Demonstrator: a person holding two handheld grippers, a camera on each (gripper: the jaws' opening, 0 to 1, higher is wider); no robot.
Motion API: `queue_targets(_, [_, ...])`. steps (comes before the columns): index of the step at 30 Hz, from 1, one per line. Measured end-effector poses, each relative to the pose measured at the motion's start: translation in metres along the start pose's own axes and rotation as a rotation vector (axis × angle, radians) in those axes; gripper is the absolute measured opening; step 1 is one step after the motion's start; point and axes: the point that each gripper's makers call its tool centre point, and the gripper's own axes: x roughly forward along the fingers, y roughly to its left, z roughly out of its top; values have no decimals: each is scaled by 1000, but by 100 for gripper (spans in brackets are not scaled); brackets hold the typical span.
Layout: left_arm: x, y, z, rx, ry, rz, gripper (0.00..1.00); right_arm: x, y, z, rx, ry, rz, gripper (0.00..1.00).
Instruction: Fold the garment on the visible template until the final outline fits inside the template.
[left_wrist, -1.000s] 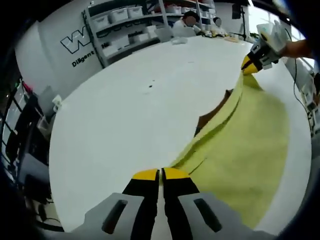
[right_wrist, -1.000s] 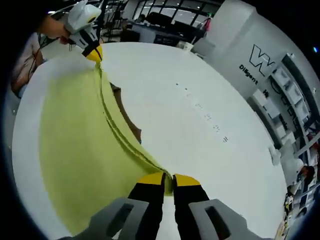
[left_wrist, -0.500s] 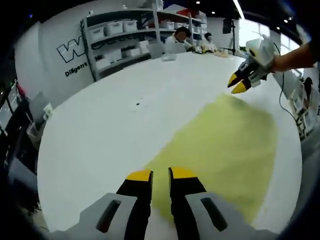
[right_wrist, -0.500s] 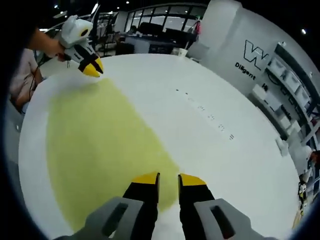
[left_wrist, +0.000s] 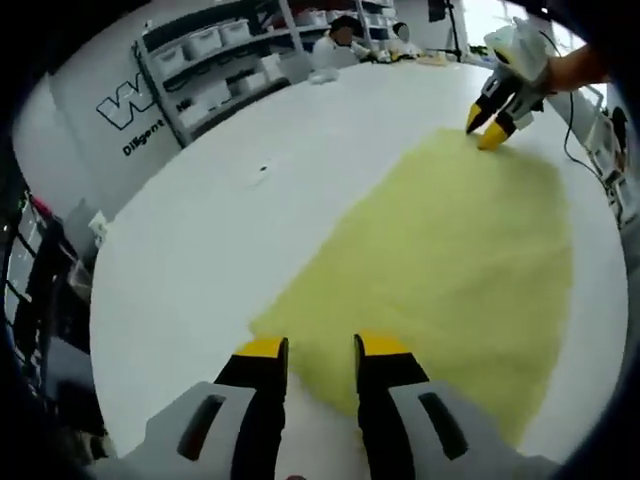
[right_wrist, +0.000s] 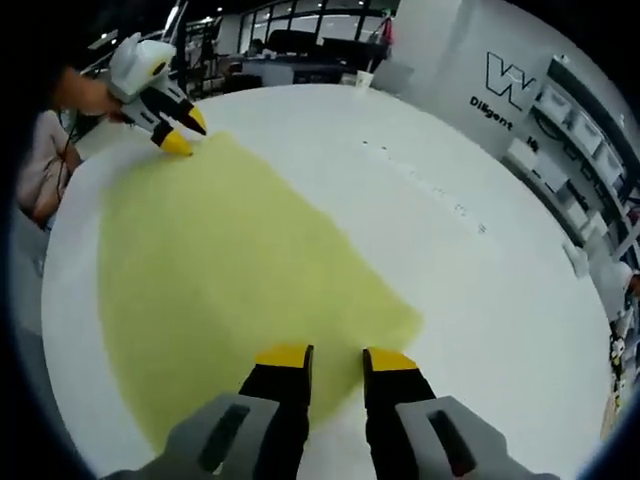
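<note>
Garment (left_wrist: 450, 250) flat on table (left_wrist: 250, 200); both claws (left_wrist: 312, 352) (right_wrist: 336, 358) agape, empty. Shelving (left_wrist: 215, 60) in left gripper view.

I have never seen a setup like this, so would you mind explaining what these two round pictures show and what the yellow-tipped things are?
No robot arm is here: a person holds a two-jaw gripper in each hand, and a fisheye camera rides on each. In the left gripper view, the left gripper rises from the bottom, jaws apart; the right gripper enters at upper right. In the right gripper view, the right gripper is at the bottom, also open, holding nothing. A yellow garment lies spread flat on the white table. Shelves with storage bins stand behind.
</note>
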Motion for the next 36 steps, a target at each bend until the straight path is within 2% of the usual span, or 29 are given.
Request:
queue_targets(1, [-1,-3,2,-8,-13,-14,22,0,1,2,0,-9,2,16])
queue_targets(2, [-3,-16,6,-39,-50,-72,23,-1,7,7,24,-43,21,16])
queue_targets(4, [-5,-34,0,-57,-38,-133,25,-2,18,7,81,-55,46,17])
queue_targets(6, [-4,-36,-9,-6,-19,-107,28,0,25,0,92,-53,49,19])
queue_targets(8, [-5,-32,-22,37,26,-58,26,1,29,-11,81,-31,41,18])
queue_targets(10, [-1,-23,-37,8,39,-43,25,-2,27,-16,97,-46,26,16])
queue_targets(11, [-2,-22,-33,-48,7,-38,25,-4,26,-17,114,-48,18,17])
queue_targets(15, [-12,-12,-41,30,48,15,23,-11,17,-25,106,-37,-17,17])
queue_targets(16, [-15,-12,-43,24,56,20,21,-13,16,-26,100,-34,-22,17])
queue_targets(18, [-19,-18,-39,-43,11,2,20,-20,17,-26,104,-47,-30,18])
queue_targets(19, [-22,-25,-35,-65,-25,-27,22,-23,23,-20,139,-95,-14,18])
queue_targets(20, [-25,-31,-32,-64,-43,-42,23,-26,28,-19,149,-114,-4,17])
queue_targets(21, [-28,-41,-30,-23,-56,-72,23,-30,37,-17,142,-138,11,17])
queue_targets(23, [-26,-47,-32,18,-70,-97,22,-31,47,-21,137,-139,24,18])
queue_targets(25, [-25,-52,-43,9,-19,-90,22,-30,59,-29,124,-117,46,18])
queue_targets(29, [-28,-52,-54,-12,-6,-84,21,-33,65,-36,150,-116,48,18])
queue_targets(36, [-36,-43,-65,-48,14,-46,22,-37,60,-44,154,-99,23,19])
